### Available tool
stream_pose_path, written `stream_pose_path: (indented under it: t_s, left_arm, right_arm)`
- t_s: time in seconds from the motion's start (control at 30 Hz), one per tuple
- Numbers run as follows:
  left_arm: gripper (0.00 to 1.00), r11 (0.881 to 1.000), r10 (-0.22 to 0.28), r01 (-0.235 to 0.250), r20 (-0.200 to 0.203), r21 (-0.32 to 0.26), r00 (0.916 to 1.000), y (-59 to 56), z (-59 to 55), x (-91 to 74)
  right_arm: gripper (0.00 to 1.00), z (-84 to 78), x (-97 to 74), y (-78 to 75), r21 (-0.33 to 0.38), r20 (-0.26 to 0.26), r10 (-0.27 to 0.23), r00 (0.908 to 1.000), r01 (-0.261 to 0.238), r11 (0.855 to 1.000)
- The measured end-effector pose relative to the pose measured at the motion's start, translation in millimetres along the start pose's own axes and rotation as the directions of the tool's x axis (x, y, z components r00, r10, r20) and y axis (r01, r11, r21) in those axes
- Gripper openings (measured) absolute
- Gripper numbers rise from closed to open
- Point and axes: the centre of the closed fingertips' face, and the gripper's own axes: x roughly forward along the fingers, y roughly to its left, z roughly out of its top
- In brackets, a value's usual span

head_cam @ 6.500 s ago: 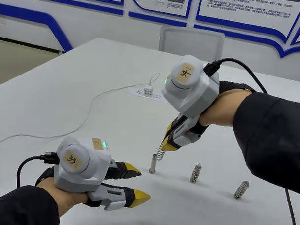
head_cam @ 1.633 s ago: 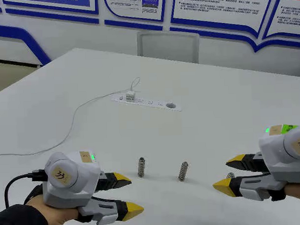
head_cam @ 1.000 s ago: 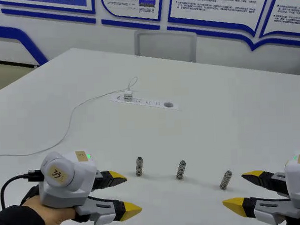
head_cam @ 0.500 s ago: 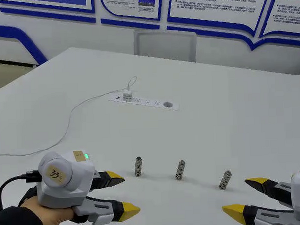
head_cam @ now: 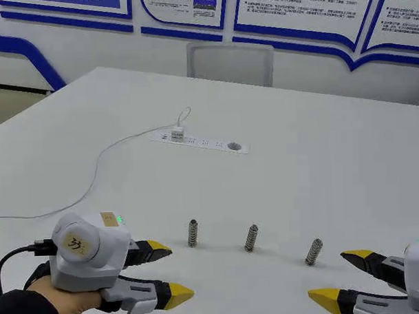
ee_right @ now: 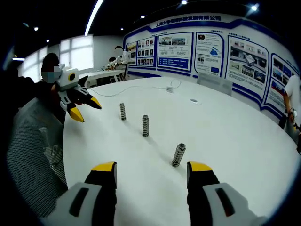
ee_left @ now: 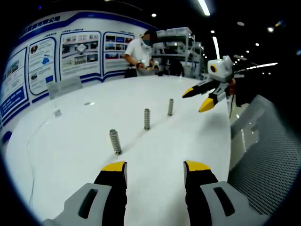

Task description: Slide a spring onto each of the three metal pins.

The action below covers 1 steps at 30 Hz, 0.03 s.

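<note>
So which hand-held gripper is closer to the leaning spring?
Right. The right hand-held gripper is just beside the leaning spring; the left hand-held gripper is past the other two springs.

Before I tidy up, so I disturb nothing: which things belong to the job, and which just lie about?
Job: left spring, middle spring, right spring, each on its pin; left gripper, right gripper, both open.
Lying about: power strip, white cable, chair.

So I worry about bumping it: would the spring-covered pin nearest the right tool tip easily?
Probably: that pin is tall, thin and looks tilted on the table, with no visible base. If it falls, its round shape would likely roll.
</note>
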Motion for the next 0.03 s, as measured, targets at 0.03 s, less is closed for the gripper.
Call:
stream_pose_path:
  t_s: [0.03]
  left_arm:
    - [0.5,1.0,0.0,0.0,0.0,0.0,1.0,0.3,-0.2,-0.1]
  right_arm:
    - [0.62,-0.3,0.3,0.2,0.001,-0.001,0.001,1.0,-0.001,1.0]
